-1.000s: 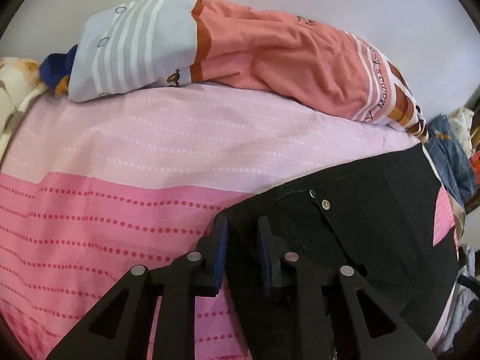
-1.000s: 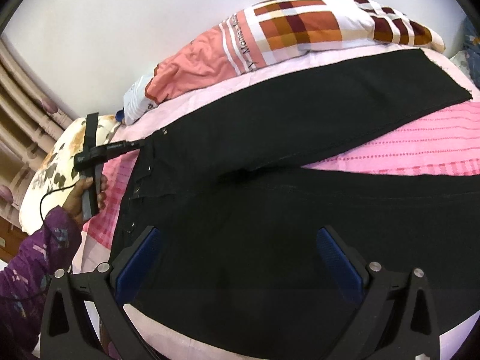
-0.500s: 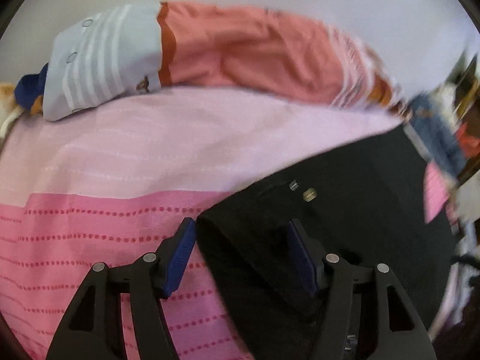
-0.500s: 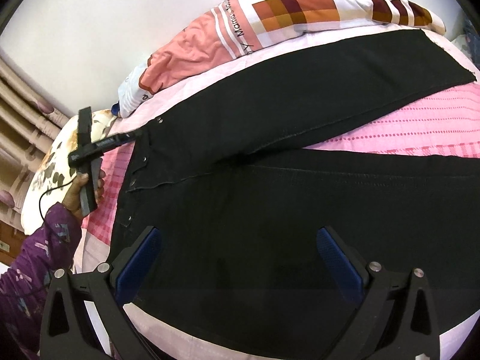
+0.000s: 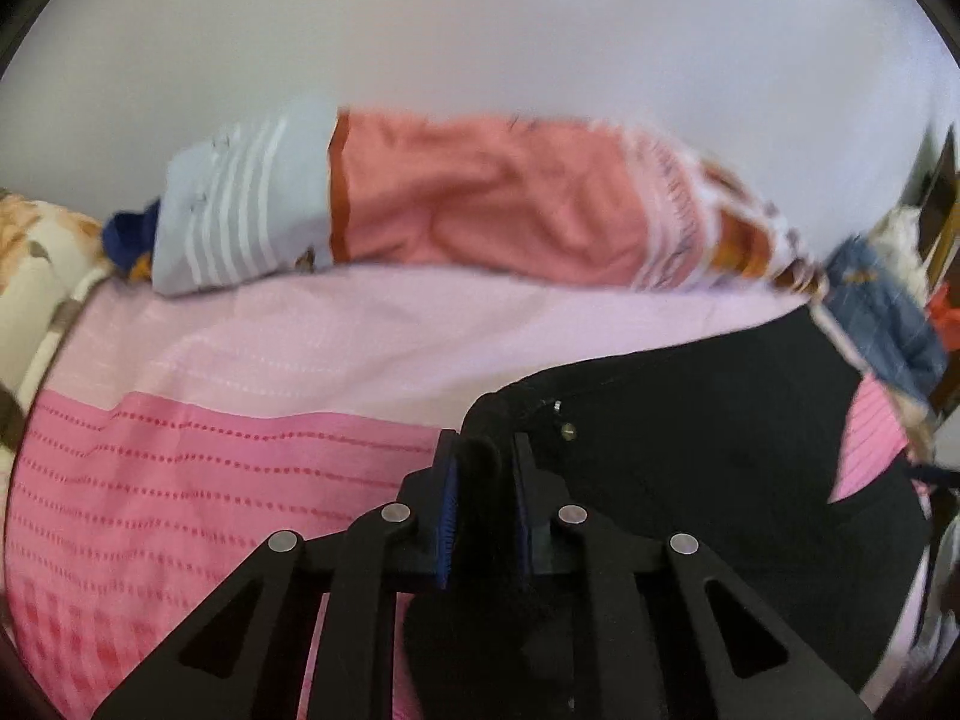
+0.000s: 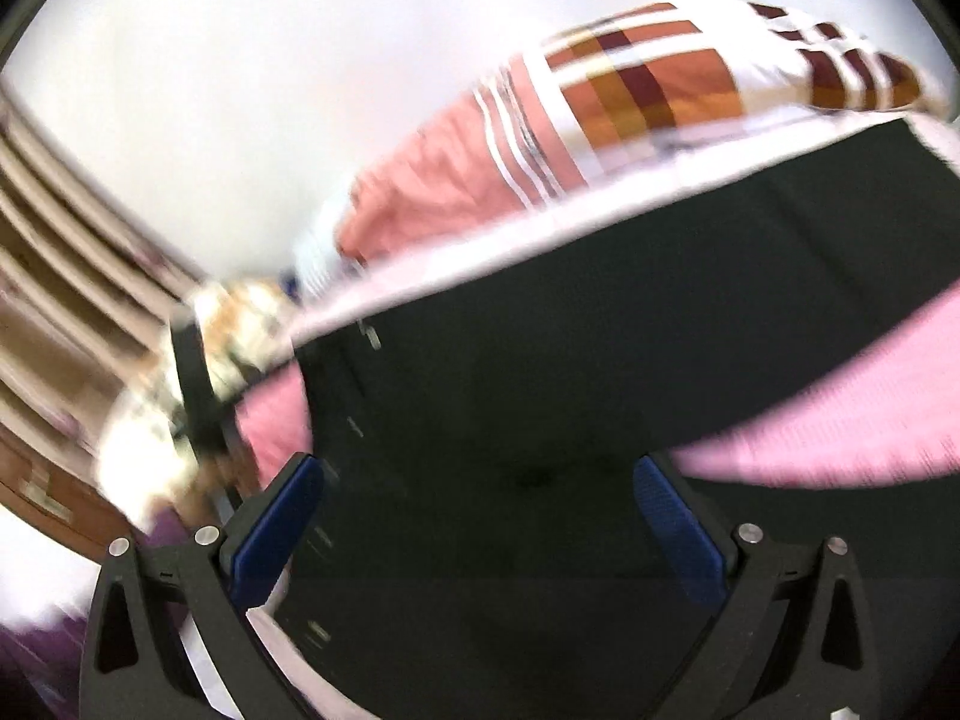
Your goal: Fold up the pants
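Black pants [image 5: 690, 450] lie spread on the pink bed sheet [image 5: 210, 480]. My left gripper [image 5: 483, 450] sits at their waistband corner, near the metal button [image 5: 567, 432]. Its jaws are closing tight, and a bunched fold of black fabric is pinched between the blue pads. In the blurred right wrist view the pants [image 6: 600, 330] fill the middle, with one leg running off to the upper right. My right gripper [image 6: 477, 468] hovers over the seat of the pants, jaws wide open and holding nothing. The left tool's black body [image 6: 192, 384] shows at the waistband edge.
A rolled quilt [image 5: 480, 204], salmon, grey-striped and plaid, lies along the wall behind the pants. There is a floral pillow [image 5: 36, 252] at the far left and a heap of blue clothes [image 5: 882, 324] at the right edge. A purple sleeve [image 6: 36, 648] shows low on the left.
My left jaws spread over the waistband corner, then closed on it and rose, bunching the fabric. The right gripper shifted over the pants, still open, and its view has become blurred.
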`<state>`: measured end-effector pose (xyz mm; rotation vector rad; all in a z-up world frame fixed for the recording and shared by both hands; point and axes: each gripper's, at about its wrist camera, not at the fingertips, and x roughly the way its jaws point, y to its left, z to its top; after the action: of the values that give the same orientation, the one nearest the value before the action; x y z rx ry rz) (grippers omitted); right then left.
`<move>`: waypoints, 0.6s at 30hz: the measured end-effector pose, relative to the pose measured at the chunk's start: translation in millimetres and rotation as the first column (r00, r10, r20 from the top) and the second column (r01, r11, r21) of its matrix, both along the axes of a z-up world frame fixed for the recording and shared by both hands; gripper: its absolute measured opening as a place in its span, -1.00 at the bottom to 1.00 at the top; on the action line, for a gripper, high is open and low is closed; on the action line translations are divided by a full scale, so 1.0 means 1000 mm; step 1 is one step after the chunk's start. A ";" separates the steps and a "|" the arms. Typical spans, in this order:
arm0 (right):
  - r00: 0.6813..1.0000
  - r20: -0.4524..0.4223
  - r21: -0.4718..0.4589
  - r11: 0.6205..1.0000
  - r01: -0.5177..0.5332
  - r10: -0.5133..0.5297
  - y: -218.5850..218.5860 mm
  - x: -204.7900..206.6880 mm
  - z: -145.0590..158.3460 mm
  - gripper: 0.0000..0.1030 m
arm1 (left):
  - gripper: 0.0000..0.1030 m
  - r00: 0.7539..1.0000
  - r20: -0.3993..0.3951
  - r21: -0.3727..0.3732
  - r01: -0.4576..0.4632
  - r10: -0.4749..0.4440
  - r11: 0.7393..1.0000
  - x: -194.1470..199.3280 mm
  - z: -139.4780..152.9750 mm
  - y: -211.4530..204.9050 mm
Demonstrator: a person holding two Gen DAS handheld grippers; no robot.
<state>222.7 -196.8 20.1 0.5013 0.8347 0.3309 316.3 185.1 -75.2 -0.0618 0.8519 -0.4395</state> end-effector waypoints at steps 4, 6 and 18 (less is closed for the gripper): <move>0.999 -0.028 0.185 0.983 -0.020 0.025 -0.019 0.067 0.006 1.00 | -0.71 0.998 0.063 -0.061 0.000 0.004 0.998 -0.047 0.023 -0.009; 0.996 -0.077 0.202 0.979 -0.016 0.033 -0.022 0.105 0.000 1.00 | -0.71 0.997 0.074 -0.095 0.003 0.004 0.996 -0.069 0.029 -0.010; 0.922 -0.383 0.272 0.949 0.162 -0.047 -0.034 0.201 -0.081 -0.78 | -0.71 0.998 0.022 -0.204 -0.052 0.057 0.978 -0.137 0.027 -0.014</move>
<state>423.6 -231.3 -60.6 0.9109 1.1291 0.2657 179.1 170.9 -48.5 -0.2673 0.7743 -0.4738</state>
